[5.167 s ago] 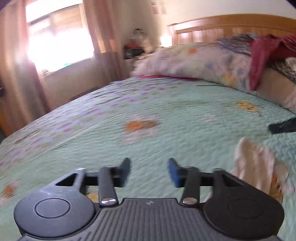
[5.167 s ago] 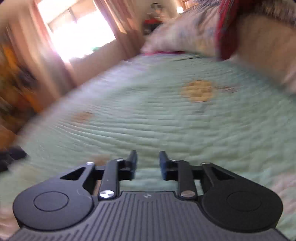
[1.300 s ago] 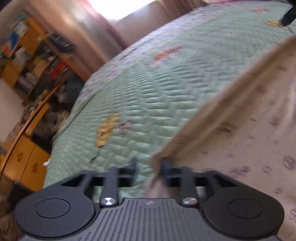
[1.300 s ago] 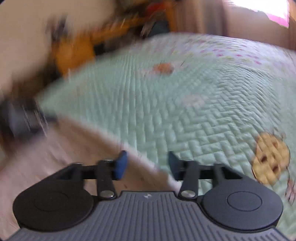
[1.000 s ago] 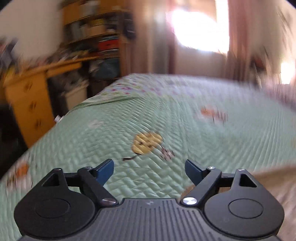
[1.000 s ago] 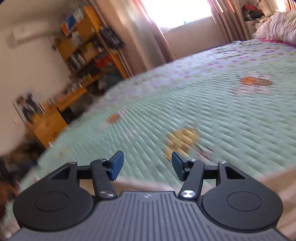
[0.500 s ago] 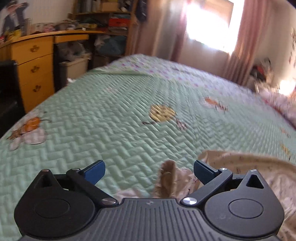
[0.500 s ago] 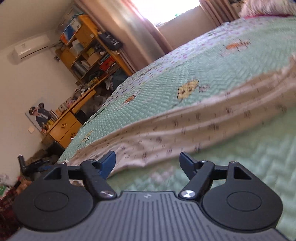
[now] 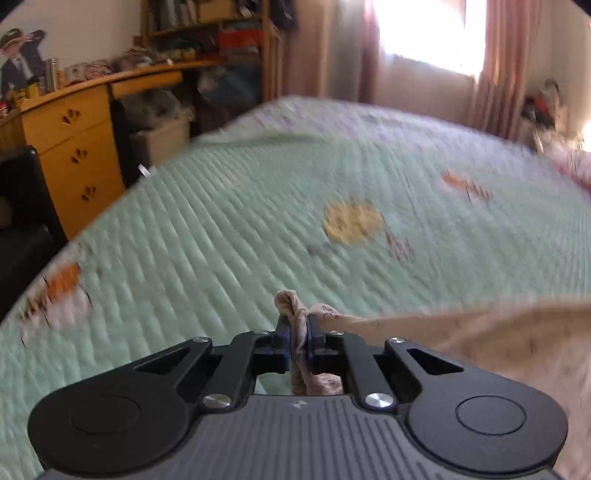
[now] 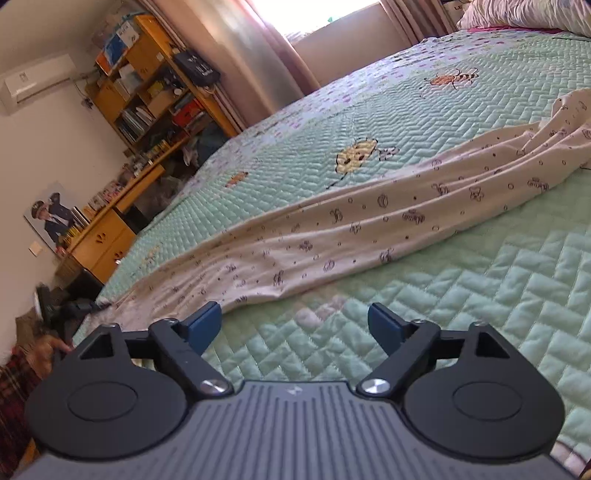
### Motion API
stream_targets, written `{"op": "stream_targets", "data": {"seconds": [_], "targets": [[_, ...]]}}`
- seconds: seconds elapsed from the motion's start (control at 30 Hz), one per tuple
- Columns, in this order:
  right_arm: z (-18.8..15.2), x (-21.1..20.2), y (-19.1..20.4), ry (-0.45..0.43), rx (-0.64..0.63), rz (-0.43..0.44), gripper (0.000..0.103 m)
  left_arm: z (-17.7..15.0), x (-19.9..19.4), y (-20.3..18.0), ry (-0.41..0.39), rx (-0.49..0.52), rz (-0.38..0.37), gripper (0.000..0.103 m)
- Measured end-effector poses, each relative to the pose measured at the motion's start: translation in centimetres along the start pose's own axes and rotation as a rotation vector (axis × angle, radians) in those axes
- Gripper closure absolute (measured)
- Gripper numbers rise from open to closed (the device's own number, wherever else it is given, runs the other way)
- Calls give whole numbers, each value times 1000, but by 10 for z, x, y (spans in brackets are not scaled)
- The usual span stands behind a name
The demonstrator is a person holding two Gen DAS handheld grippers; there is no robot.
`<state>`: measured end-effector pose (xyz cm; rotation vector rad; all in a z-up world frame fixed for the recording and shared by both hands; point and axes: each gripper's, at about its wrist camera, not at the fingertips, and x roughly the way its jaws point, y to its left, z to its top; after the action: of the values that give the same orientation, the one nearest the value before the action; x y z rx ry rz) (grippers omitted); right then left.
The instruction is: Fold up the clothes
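A long cream garment [image 10: 369, 221] with small printed figures lies stretched across the green quilted bedspread [image 10: 480, 295]. In the left wrist view my left gripper [image 9: 295, 332] has its jaws closing on a bunched corner of that garment [image 9: 480, 332]. The cloth is pinched between the blue pads and pokes up above them. My right gripper [image 10: 293, 317] hovers low over the bedspread with its jaws opening wide and nothing between them. The garment's near hem lies just beyond its left fingertip.
A wooden desk with drawers [image 9: 74, 147] and bookshelves [image 10: 147, 85] stand past the bed's left side. A bright curtained window [image 9: 424, 33] is at the back. Pillows [image 10: 517, 14] lie at the far right. A hand [image 10: 48, 343] with a checked sleeve shows at the left edge.
My left jaws went from wide open to pinching the garment's corner, and the gripper sank toward the bed. My right jaws spread a little wider.
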<state>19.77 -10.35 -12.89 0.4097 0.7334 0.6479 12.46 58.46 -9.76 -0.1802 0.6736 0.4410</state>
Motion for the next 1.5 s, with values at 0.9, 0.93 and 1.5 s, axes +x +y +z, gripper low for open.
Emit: {"op": "stream_targets", "data": {"seconds": [0.9, 0.93, 1.5], "targets": [[-41, -76, 54, -33, 46, 136, 12, -174, -201, 72, 126, -473, -126, 7], [-44, -77, 68, -23, 4, 163, 12, -178, -201, 69, 126, -481, -137, 6], [-70, -66, 203, 129, -363, 196, 11, -205, -175, 84, 106, -1043, -370, 1]]}}
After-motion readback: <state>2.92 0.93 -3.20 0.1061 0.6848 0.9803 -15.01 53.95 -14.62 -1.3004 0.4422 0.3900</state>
